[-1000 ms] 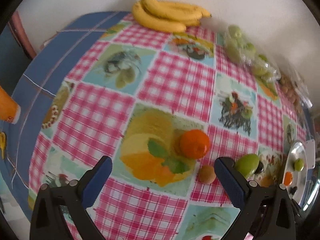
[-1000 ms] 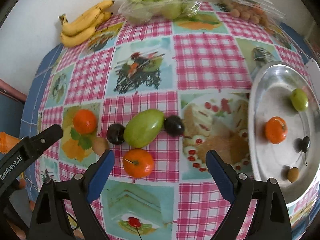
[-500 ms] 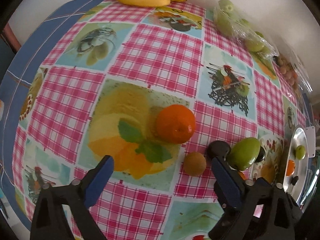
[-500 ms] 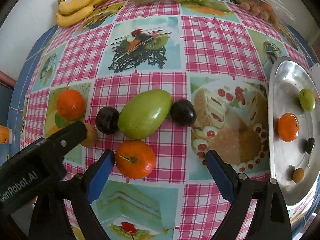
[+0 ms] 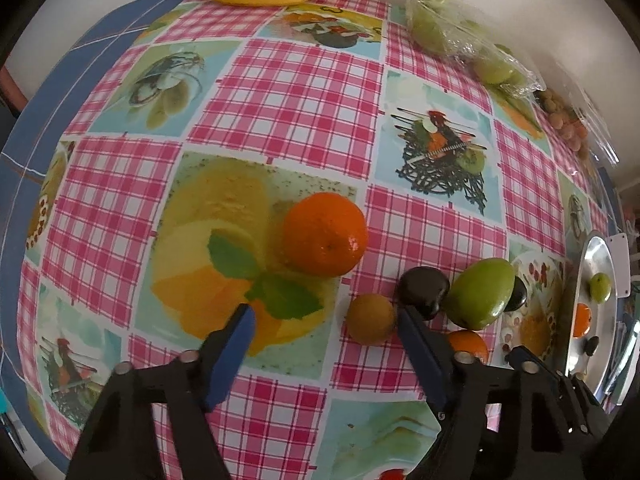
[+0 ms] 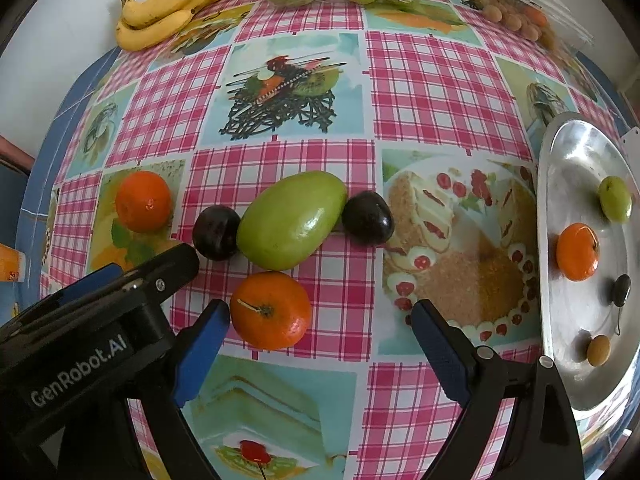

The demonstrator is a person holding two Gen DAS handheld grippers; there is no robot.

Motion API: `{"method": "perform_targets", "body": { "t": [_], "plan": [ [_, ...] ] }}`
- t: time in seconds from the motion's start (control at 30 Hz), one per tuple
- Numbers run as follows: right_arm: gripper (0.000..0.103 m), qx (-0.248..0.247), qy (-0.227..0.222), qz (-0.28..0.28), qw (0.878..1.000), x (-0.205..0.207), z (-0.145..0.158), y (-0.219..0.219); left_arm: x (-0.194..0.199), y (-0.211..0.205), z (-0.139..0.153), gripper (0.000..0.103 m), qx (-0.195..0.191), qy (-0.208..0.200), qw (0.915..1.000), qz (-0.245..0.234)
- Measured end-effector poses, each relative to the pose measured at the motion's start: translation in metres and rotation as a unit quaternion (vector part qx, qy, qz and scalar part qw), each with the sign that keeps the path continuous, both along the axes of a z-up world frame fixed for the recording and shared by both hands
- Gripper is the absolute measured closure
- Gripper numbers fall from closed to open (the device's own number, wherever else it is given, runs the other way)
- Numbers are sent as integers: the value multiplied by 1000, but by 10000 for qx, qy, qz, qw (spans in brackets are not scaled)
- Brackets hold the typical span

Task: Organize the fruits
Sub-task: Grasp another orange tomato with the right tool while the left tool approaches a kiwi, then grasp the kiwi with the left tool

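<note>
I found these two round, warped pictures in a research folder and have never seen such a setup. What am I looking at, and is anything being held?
A person holds two hand tools, each with two blue-padded fingers and a wide-angle camera looking along them. One picture comes from the left gripper, one from the right gripper. Both stand open and hold nothing. On the checked tablecloth lie a green mango, two dark plums, two oranges and a small brown fruit. A metal tray on the right already holds small fruits. Bananas lie at the back.
</note>
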State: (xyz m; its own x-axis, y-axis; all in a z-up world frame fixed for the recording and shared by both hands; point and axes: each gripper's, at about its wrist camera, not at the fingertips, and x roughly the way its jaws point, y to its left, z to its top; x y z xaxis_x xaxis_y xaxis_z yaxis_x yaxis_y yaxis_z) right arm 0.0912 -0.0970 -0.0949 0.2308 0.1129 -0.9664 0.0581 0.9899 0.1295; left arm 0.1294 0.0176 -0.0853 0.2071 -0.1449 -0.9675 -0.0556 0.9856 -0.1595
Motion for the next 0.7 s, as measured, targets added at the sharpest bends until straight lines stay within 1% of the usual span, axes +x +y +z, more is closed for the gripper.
{"method": "perform_targets", "body": {
  "t": [0.1, 0.13, 0.17, 0.2, 0.23, 0.3, 0.33, 0.37, 0.4, 0.43, 0.47, 0.57, 0.7],
  "plan": [
    [12, 17, -55, -30, 10000, 0, 2, -4, -1, 0, 1, 35, -47, -30, 10000, -42],
    [13, 38, -82, -5, 10000, -1, 3, -4, 1, -1, 2, 39, -50, -35, 10000, -52],
    [16, 59, -108, 19, 9999, -1, 4, -5, 1, -1, 2, 45, -58, -45, 10000, -67],
    [22, 90, -137, 41, 9999, -2, 7, -7, 1, -2, 2, 48, -79, -62, 9999, -93],
    [26, 139, -173, 59, 9997, -2, 9, -7, 1, -3, 3, 53, -89, -70, 9999, -104],
    [45, 300, -218, 108, 9993, -3, 12, -6, 1, -3, 4, 58, -101, -86, 9998, -152],
    [50, 435, -220, 146, 9987, -4, 13, -5, 1, -3, 4, 64, -126, -96, 9997, -163],
    [60, 527, -220, 178, 9982, -4, 14, -5, 1, -3, 4, 70, -186, -99, 9996, -168],
    [65, 560, -221, 210, 9980, -5, 15, -4, 1, -3, 4, 72, -221, -97, 9996, -169],
    [65, 481, -235, 234, 9983, -6, 18, -1, 0, -4, 5, 76, -262, -100, 9994, -181],
    [65, 409, -247, 257, 9985, -7, 18, 0, 0, -3, 5, 76, -266, -107, 9994, -186],
    [65, 535, -245, 245, 9980, -8, 21, -2, -1, -4, 7, 76, -217, -139, 9995, -175],
    [65, 577, -326, 212, 9976, -12, 29, -6, -3, 2, 13, 76, -286, -190, 9993, -133]
  ]
}}
